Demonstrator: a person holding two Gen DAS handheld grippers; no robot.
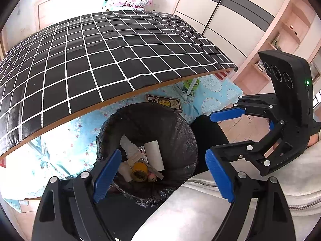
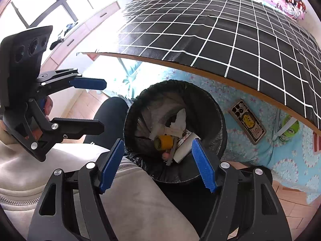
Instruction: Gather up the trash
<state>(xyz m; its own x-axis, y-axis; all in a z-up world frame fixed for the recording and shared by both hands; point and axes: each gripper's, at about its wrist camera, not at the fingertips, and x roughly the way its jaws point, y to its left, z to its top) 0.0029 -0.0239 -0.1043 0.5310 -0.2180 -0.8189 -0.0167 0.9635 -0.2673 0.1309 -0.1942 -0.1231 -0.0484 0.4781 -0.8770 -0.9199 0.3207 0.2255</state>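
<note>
Both grippers hang over the bin [image 1: 146, 150], which sits on the floor by the person's knees, just under the near edge of the table [image 1: 100, 60]. The left gripper [image 1: 162, 172] has its jaws spread wide with nothing between them; the right gripper [image 2: 158, 164] is the same, jaws apart and bare. Each shows up in the other's camera, off to the side and open.

The trash is in the bin: a yellow tape roll [image 2: 163, 142], a white tube [image 1: 153, 155], crumpled paper [image 2: 179, 120], some flat wooden sticks [image 1: 135, 157] and a small pink thing [image 2: 165, 156] I can't identify. The checked tabletop shows no litter in either view, so I'd judge the collecting is nearly or fully done.

If there is more to fetch, the sensible way is to lift both grippers well above the bin's rim before swinging toward the table, so the fingers don't snag the black liner [image 1: 186, 132] or knock the bin over. Anything dropped in should be released low and over the middle, since the table edge overhangs the far side.

On the blue cloth [image 2: 280, 160] beyond the bin lies a phone [image 2: 247, 121] with a yellow cartoon on its case; the lettering there is too small to read. A green bottle [image 2: 289, 130] stands by a table leg, label also unreadable.
</note>
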